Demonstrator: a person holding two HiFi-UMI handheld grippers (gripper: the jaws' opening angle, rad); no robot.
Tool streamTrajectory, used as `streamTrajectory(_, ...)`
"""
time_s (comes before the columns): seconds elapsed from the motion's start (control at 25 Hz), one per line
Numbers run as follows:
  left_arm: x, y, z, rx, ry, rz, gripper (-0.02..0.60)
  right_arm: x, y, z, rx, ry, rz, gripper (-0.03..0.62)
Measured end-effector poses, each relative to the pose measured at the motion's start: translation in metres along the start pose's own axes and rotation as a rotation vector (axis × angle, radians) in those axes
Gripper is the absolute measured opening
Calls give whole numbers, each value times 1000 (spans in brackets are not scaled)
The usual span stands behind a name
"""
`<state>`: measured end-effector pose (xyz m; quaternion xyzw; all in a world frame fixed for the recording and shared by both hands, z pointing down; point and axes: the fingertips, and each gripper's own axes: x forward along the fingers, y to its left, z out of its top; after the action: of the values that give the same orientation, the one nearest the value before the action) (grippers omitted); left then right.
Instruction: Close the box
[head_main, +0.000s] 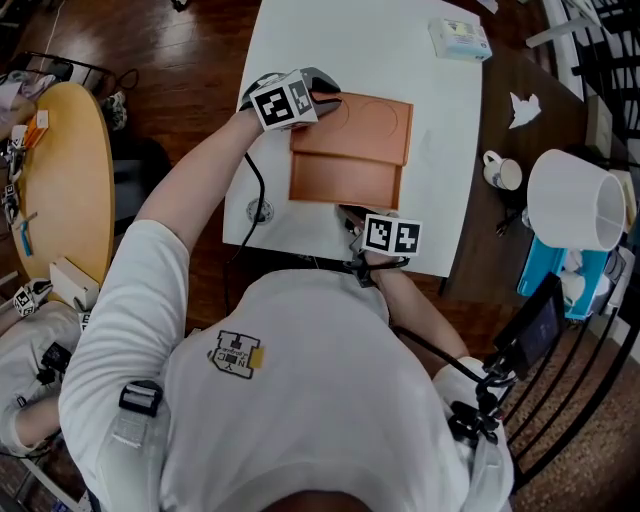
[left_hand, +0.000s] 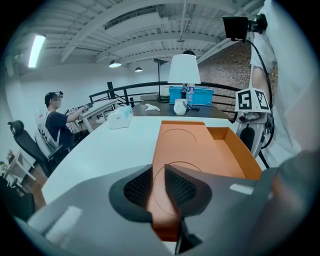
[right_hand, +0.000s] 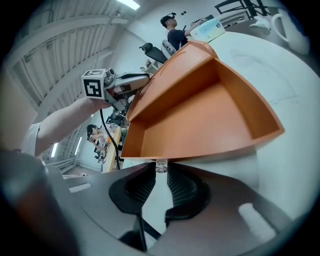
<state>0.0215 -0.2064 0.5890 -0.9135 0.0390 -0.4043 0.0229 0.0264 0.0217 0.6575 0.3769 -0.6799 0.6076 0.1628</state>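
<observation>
An orange box lies open on the white table (head_main: 440, 150), its flat lid (head_main: 360, 125) on the far side and its shallow tray (head_main: 345, 182) nearer me. My left gripper (head_main: 325, 100) is at the lid's far left corner. In the left gripper view its jaws (left_hand: 159, 182) stand slightly apart astride the lid's long edge (left_hand: 182, 145), and the lid surface shows in the gap. My right gripper (head_main: 352, 215) sits at the tray's near wall. Its jaws (right_hand: 160, 172) are slightly apart just below the tray's front edge (right_hand: 200, 120), with bare table between them.
A white packet (head_main: 460, 38) lies at the table's far right. On the dark table to the right stand a white lamp shade (head_main: 575, 200), a mug (head_main: 503, 172) and a blue bin (head_main: 545, 265). A round wooden table (head_main: 60, 180) is at the left, and a person (left_hand: 55, 125) sits beyond.
</observation>
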Motion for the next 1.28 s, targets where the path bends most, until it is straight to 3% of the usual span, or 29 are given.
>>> streamTrajectory(0.48, -3, 4, 2, -22, -19, 1, 51, 23, 0, 95, 27, -132, 16, 69)
streamTrajectory(0.76, -3, 7, 3, -14, -21, 4, 51, 26, 2, 102, 46, -131, 54, 74)
streamTrajectory(0.84, -7, 8, 3, -41, -39, 7, 55, 24, 5, 93, 29, -99, 80, 106)
streamTrajectory(0.96, -31, 1, -3, -103, -92, 62, 81, 7, 8, 64, -25, -56, 132, 130)
streamTrajectory(1.04, -62, -17, -11, -196, -186, 127, 81, -16, 9, 44, -93, -78, 163, 86)
streamTrajectory(1.16, -106, -75, -31, -414, -366, 203, 78, -50, 6, 19, -239, -144, 130, 7)
streamTrajectory(1.28, -108, -158, -60, -552, -405, 174, 29, -65, -8, -8, -307, -177, 57, 0)
